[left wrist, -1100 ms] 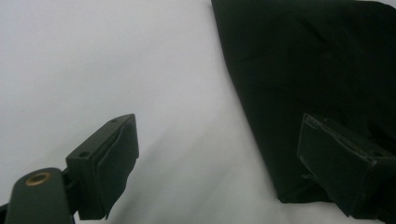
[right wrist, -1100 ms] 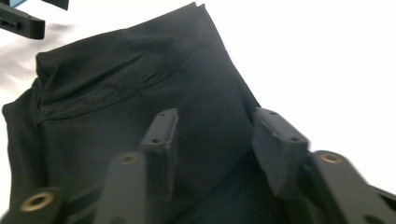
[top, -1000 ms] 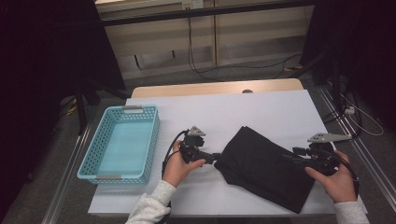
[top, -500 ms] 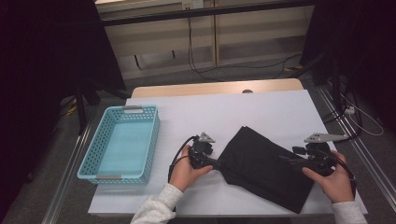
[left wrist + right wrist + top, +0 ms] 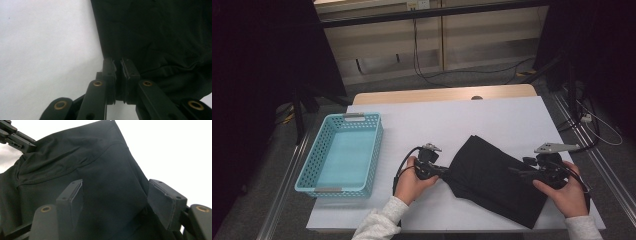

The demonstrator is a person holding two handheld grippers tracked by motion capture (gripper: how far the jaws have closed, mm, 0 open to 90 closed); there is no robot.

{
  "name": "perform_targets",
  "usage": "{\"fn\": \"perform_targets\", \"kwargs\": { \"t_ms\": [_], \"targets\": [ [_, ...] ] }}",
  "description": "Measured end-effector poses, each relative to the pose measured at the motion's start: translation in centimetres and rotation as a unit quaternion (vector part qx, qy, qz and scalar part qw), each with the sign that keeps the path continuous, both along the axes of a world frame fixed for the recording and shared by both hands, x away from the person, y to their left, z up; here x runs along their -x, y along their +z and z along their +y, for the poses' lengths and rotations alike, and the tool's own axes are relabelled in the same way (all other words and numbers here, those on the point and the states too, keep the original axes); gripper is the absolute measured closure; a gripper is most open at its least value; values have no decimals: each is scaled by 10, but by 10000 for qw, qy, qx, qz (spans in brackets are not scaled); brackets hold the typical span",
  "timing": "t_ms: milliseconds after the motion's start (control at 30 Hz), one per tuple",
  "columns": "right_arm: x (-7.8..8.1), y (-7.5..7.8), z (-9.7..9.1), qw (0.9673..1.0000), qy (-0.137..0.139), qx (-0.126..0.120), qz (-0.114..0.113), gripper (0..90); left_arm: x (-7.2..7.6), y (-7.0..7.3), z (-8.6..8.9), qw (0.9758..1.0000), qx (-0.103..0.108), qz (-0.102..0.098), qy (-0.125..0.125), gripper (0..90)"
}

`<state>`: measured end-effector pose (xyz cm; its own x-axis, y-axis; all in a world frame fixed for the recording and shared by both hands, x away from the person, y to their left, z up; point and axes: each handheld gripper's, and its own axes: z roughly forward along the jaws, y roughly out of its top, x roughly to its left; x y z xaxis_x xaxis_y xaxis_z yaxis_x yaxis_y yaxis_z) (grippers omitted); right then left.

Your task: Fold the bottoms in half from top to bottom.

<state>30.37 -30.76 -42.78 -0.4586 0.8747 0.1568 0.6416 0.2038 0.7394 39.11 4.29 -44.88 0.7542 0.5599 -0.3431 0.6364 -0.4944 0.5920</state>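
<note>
At the near edge of the white rectangular table (image 5: 492, 120), two sleeved forearms come in, each hand gripping a black two-jaw tool. The left gripper (image 5: 443, 171) lies low on the tabletop near the middle of the near edge, pointing at the left corner of the black folded fabric garment (image 5: 497, 182); its jaws have just been closing, and in the left gripper view the left gripper (image 5: 118, 65) stands nearly together, pinching the dark hem of the black folded fabric garment (image 5: 160, 37) at its edge where it meets the white surface. The right gripper (image 5: 523, 172), held toward the near right corner of the table, reaches in over the cloth's right side. In the right gripper view the right gripper (image 5: 115, 200) has its pads well apart with the black folded fabric garment (image 5: 100, 170) bulging up between them, and neither pad visibly presses on it. The garment itself lies flat, spread diagonally across the near right part of the table. Farther left, along the table's left edge, sits a light blue perforated plastic basket (image 5: 377, 145). Beyond the far edge a strip of pale wooden tabletop (image 5: 437, 95) shows.
</note>
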Motion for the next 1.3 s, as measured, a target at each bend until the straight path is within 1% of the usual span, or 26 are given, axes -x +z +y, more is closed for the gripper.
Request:
{"fn": "perform_targets", "kwargs": {
  "t_ms": [67, 133, 267, 367, 400, 433, 500, 567, 667, 700, 733, 767, 800, 833, 867, 900, 933, 1000, 1067, 1100, 1167, 1233, 1267, 1300],
  "targets": [
    [0, 0, -1, 10000, 7, -8, -22, 300, -4, 1, 3, 9999, 50, 132, 59, 837],
    [0, 1, -1, 10000, -7, -16, -35, 300, -9, 3, 9, 9999, 55, 154, 37, 838],
    [0, 1, 1, 10000, 7, -26, -39, 299, -18, 8, 18, 9997, 118, 74, 223, 841],
    [0, 1, 3, 10000, -2, -12, -64, 297, -26, 10, 29, 9992, 119, 31, 387, 841],
    [0, 2, 6, 10000, -27, 3, -84, 297, -30, 11, 36, 9988, 134, 26, 476, 841],
    [0, 2, 6, 10000, -27, 3, -84, 297, -30, 11, 36, 9988, 134, 26, 476, 841],
    [0, 1, 10, 9999, -42, 11, -102, 297, -34, 11, 44, 9984, 69, 18, 559, 840],
    [0, 1, 15, 9999, -26, -2, -131, 297, -37, 12, 53, 9976, 16, -23, 697, 840],
    [-1, 0, 26, 9999, 75, -1, -133, 310, -40, 14, 63, 9961, -108, -98, 871, 841],
    [-2, -1, 33, 9998, 139, 22, -144, 322, -41, 15, 68, 9950, -132, -125, 986, 841],
    [-2, -1, 33, 9998, 139, 22, -144, 322, -41, 15, 68, 9950, -132, -125, 986, 841],
    [-2, -1, 35, 9998, 161, 20, -145, 337, -41, 16, 70, 9939, -193, -177, 1071, 841],
    [-3, -3, 43, 9997, 218, 40, -111, 368, -42, 16, 73, 9936, -215, -201, 1089, 841],
    [-3, -3, 43, 9997, 218, 40, -111, 368, -42, 16, 73, 9936, -215, -201, 1089, 841],
    [-4, -5, 47, 9996, 277, 44, -19, 391, -42, 17, 76, 9937, -175, -167, 1094, 840],
    [-4, -5, 47, 9996, 277, 44, -19, 391, -42, 17, 76, 9937, -175, -167, 1094, 841],
    [-5, -7, 48, 9996, 287, 59, 24, 399, -41, 17, 76, 9936, -179, -205, 1096, 841],
    [-8, -12, 49, 9993, 286, 80, 206, 429, -41, 16, 76, 9939, -192, -205, 1067, 840],
    [-10, -18, 49, 9989, 260, 167, 353, 448, -41, 15, 75, 9936, -207, -221, 1089, 840],
    [-11, -20, 49, 9986, 251, 216, 403, 470, -41, 15, 75, 9936, -204, -221, 1089, 840],
    [-13, -23, 49, 9979, 323, 178, 537, 544, -41, 15, 76, 9938, -206, -221, 1072, 840],
    [-14, -24, 51, 9979, 325, 175, 530, 593, -41, 15, 75, 9934, -205, -237, 1102, 840],
    [-15, -24, 52, 9980, 278, 212, 531, 686, -41, 14, 75, 9935, -213, -234, 1092, 840],
    [-15, -24, 52, 9980, 278, 212, 531, 686, -41, 14, 75, 9937, -217, -223, 1077, 840]
  ]
}}
